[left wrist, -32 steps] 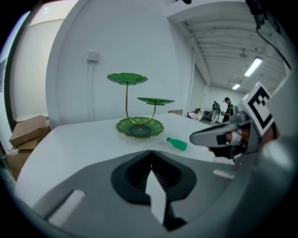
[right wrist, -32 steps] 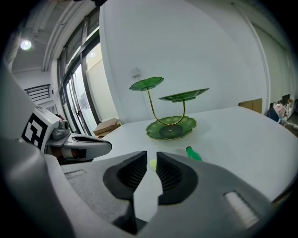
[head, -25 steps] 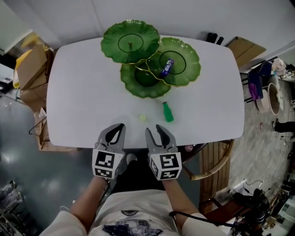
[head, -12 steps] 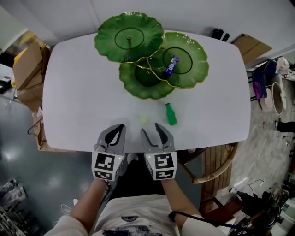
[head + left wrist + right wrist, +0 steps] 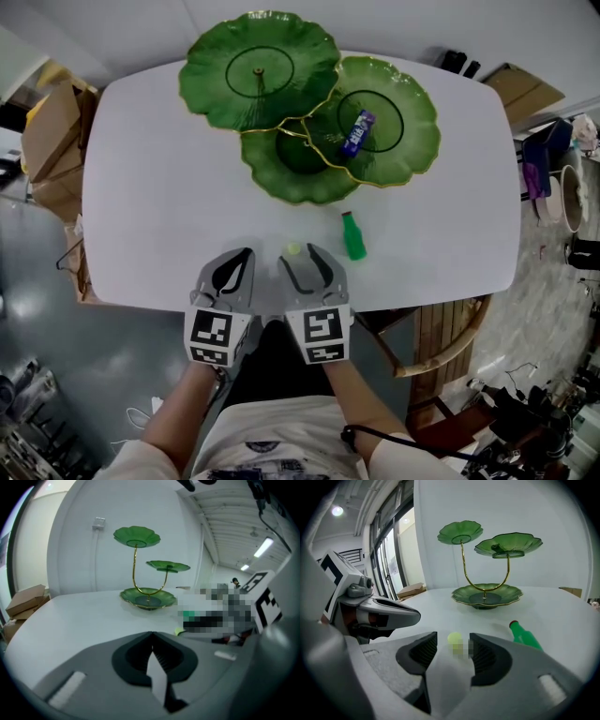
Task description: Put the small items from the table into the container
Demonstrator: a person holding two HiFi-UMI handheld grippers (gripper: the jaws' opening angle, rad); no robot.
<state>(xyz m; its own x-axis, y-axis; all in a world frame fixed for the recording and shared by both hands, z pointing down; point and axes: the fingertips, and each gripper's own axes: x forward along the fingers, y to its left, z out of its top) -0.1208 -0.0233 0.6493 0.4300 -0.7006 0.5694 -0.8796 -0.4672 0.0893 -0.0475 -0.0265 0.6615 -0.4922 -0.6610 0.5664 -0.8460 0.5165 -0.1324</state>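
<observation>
A small yellow-green ball (image 5: 293, 249) lies on the white table (image 5: 159, 187), right at the tips of my right gripper (image 5: 300, 255). Its jaws stand wide and are closing; the ball (image 5: 454, 638) sits just ahead of the gap, untouched. A green toy bottle (image 5: 353, 236) lies to the right of it, also the bottle (image 5: 524, 634). My left gripper (image 5: 246, 255) is shut and empty beside the right one. The three-tier green leaf-plate stand (image 5: 260, 70) stands at the back; a purple wrapped candy (image 5: 357, 132) lies on its right plate.
Cardboard boxes (image 5: 52, 141) stand off the table's left side. A wooden chair (image 5: 441, 328) sits at the near right corner. The lowest plate (image 5: 295, 169) is nearest the ball. In the right gripper view the left gripper (image 5: 379, 613) is close on the left.
Both grippers have come forward and lower over the table's near edge. The right jaws have spread wider, and the ball now lies at their tips.
</observation>
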